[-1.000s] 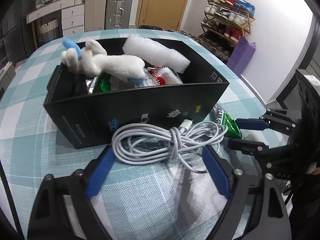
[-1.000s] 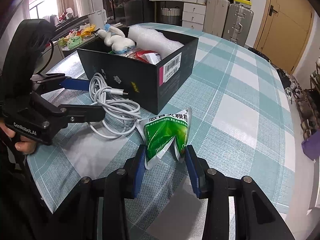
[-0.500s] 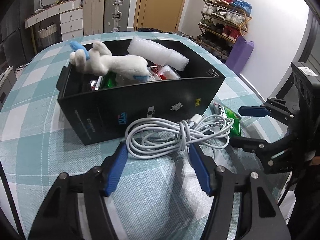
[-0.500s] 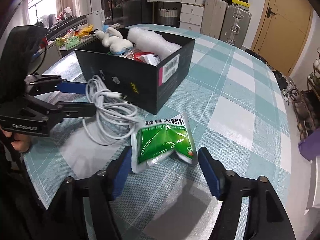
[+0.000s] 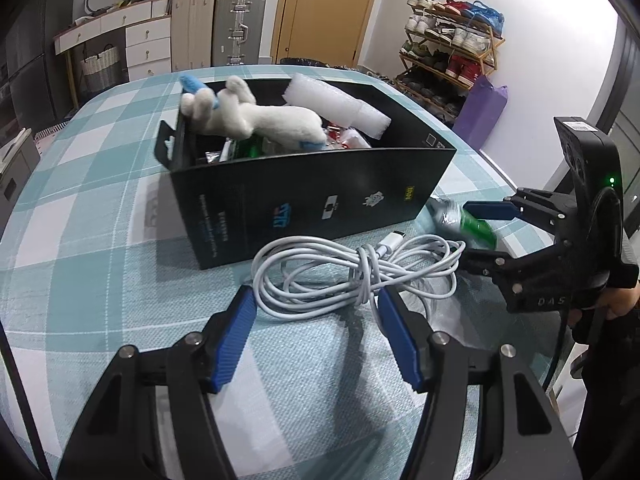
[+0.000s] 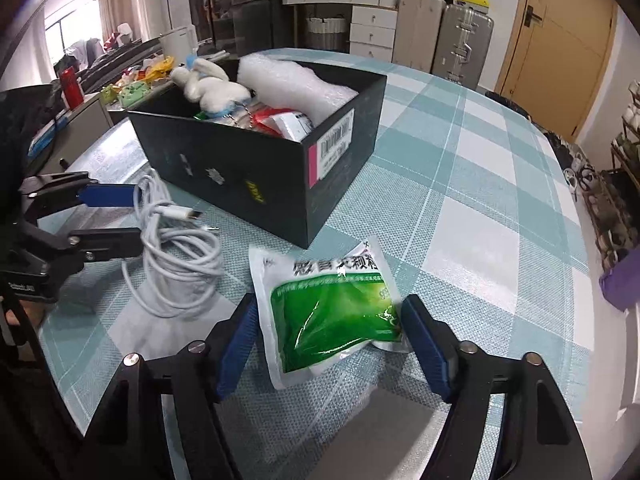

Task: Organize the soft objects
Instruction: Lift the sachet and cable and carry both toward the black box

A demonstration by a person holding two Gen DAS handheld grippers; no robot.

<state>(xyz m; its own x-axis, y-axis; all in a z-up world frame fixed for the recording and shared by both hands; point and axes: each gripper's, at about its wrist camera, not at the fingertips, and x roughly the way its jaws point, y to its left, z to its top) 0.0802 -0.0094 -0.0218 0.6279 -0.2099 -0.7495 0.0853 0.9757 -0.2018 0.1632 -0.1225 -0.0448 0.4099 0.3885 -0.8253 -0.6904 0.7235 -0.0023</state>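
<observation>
while flat, pouch [image 6: 334, 312] between right tongs [image 6: 326, 344]

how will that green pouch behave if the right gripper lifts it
The green pouch looks floppy: creased film, likely to sag or fold. Its glossy surface may slip against the pads. It lies flat between the right gripper, whose jaws are closing; it probably won't roll.

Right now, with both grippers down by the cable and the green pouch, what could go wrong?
1. The right gripper is closing around the flat, glossy green pouch; it may buckle or slip free.
2. The left gripper straddles only part of the white cable; loose loops could trail and snag on the black box.
3. The plush rabbit already sits above the rim; adding more might tip it out.
</observation>
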